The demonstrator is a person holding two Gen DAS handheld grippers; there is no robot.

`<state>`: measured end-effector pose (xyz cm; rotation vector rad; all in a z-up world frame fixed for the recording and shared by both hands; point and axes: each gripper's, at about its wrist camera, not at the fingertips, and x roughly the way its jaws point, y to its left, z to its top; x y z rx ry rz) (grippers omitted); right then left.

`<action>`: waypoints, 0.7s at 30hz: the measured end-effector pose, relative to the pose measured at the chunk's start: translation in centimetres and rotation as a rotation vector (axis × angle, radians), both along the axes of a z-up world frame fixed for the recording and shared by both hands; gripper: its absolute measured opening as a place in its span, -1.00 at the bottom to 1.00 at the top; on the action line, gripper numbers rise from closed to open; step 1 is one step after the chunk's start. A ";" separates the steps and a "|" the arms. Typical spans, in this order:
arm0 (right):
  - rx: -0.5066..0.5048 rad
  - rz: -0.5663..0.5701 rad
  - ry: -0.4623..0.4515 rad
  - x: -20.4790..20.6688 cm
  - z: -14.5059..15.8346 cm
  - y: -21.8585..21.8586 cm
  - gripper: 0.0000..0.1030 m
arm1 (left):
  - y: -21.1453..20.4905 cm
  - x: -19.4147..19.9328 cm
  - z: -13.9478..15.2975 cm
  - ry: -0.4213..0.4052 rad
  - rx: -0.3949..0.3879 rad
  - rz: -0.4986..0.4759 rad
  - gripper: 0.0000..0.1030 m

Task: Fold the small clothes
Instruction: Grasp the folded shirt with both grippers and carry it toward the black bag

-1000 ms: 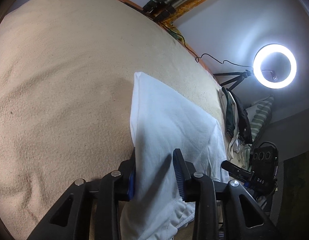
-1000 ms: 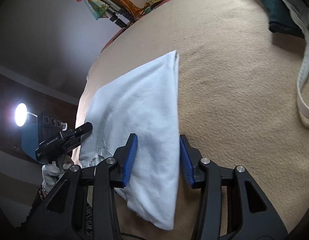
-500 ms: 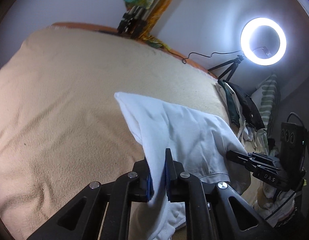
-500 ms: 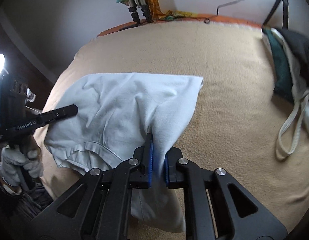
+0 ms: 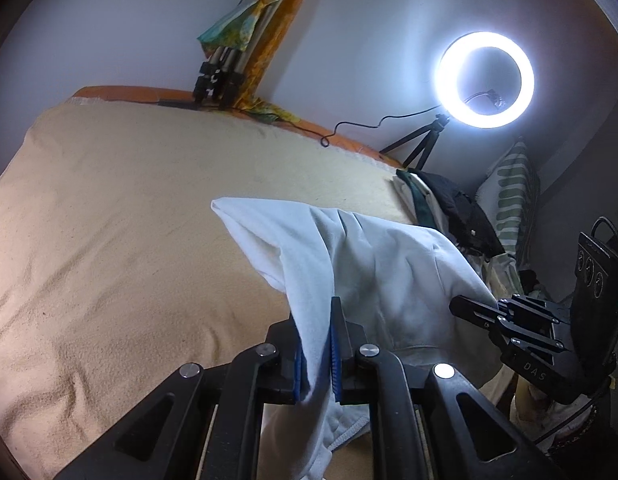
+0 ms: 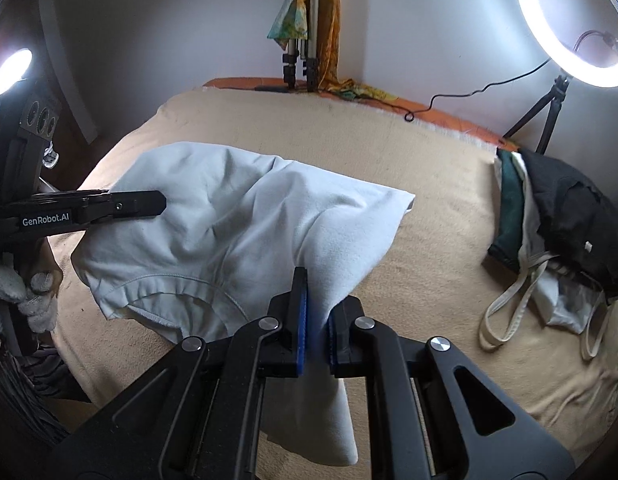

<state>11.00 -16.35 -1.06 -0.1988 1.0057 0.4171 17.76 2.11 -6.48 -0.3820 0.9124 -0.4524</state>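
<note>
Left wrist view: the left hand-held gripper (image 5: 317, 354) is clamped on a fold of the white garment (image 5: 373, 264), its blue pads (image 5: 335, 360) pressed against the cloth on both sides. Its jaws have just been closing, with the cloth between them. The garment is lifted at this near edge and drapes away over the beige blanket (image 5: 129, 240) that covers the bed, its far corner lying on the blanket. To the right, the right hand-held gripper (image 5: 465, 308) reaches in at the garment's other side.

Right wrist view: the right hand-held gripper (image 6: 317, 332) is likewise closed on the white garment (image 6: 229, 224), pinching a bunched fold between its blue pads (image 6: 302, 332); its jaws have also just been closing on the cloth. A loose flap hangs below the jaws toward the near edge. At left, the left hand-held gripper (image 6: 149, 204) meets the garment, held by a gloved hand (image 6: 29, 296). The garment sags between the two grips, its hem showing on the near left.

A pile of dark and light clothes (image 6: 549, 216) lies on the right side of the bed. A lit ring light (image 6: 569, 24) stands on a tripod at the far right, and folded tripods (image 6: 305, 52) lean against the far wall.
</note>
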 end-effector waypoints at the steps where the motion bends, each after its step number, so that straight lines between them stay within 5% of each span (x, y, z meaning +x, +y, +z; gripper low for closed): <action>1: 0.001 -0.005 -0.006 0.0 0.3 -0.4 -0.84 | -0.4 0.0 0.3 -0.008 0.000 -0.007 -0.86; 21: -0.060 -0.135 -0.116 4.4 4.7 -13.5 -0.84 | -15.1 7.2 4.4 -0.125 -0.037 -0.160 -0.86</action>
